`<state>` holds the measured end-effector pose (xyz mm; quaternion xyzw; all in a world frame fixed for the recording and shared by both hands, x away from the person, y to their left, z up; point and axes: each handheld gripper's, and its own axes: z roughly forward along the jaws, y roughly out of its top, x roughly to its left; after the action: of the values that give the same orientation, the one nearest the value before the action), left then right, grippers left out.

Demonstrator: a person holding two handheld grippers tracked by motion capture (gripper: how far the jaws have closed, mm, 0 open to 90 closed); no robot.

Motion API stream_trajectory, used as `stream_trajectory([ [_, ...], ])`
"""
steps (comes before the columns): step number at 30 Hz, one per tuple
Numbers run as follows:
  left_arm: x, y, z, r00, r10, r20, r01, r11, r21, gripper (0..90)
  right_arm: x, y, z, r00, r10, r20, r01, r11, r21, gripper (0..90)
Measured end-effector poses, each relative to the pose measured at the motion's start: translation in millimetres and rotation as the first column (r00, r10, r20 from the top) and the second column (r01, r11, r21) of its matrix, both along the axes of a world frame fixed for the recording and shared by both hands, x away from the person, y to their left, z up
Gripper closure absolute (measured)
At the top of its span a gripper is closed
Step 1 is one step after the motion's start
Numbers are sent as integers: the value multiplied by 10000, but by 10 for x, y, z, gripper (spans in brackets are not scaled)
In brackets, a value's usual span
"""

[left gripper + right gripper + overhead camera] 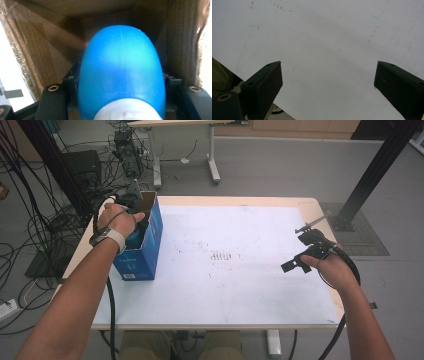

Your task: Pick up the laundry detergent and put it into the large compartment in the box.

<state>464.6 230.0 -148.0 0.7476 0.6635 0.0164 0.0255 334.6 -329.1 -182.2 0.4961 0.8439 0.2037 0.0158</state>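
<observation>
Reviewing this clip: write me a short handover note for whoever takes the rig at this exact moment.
Left gripper: shut on the blue bottle, reaching inside the open cardboard box at the table's left side.
Right gripper: open, holding nothing, over the bare white table at the right.
Done: the bottle is in the box's opening.
Left: probably release the bottle and withdraw; whether it rests on the box's bottom is not visible.
</observation>
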Motion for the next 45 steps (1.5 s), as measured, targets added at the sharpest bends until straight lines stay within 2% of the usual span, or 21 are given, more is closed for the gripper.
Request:
stream_trajectory([
  [5,-7,48,9,10000,86,31,-86,9999,-57,299,-4,1,8,10000,-22,6,22,10000,-5,80],
  [17,-26,166,84,9999,-46,102,52,9983,-573,289,-11,21,20,10000,20,50,-20,10000,-19,80],
  [25,-75,175,188,9996,-13,292,31,9981,-610,269,-23,39,30,10000,61,70,-61,10000,-29,80],
  [26,-81,176,207,9995,22,319,-2,9981,-619,207,-27,43,37,10000,65,70,-65,10000,-19,80],
  [27,-84,172,220,9995,12,326,7,9982,-603,219,-31,44,42,9999,66,93,-66,10000,-23,80],
  [29,-103,149,272,9991,-62,429,82,9988,-477,195,-37,41,52,9999,67,111,-67,10000,-29,80],
  [32,-122,148,345,9984,-174,530,203,9983,-549,172,-47,37,64,9999,50,120,-49,10000,-54,80],
  [33,-133,161,376,9981,-185,584,225,9973,-693,169,-51,39,69,9999,32,117,-31,10000,-61,80],
  [41,-209,81,591,9926,-744,957,808,9946,-653,137,-76,51,83,9999,31,146,-30,10000,-73,80],
  [45,-242,47,763,9895,-936,1101,1003,9934,-565,117,-94,50,107,9997,55,222,-53,10000,-65,80],
])
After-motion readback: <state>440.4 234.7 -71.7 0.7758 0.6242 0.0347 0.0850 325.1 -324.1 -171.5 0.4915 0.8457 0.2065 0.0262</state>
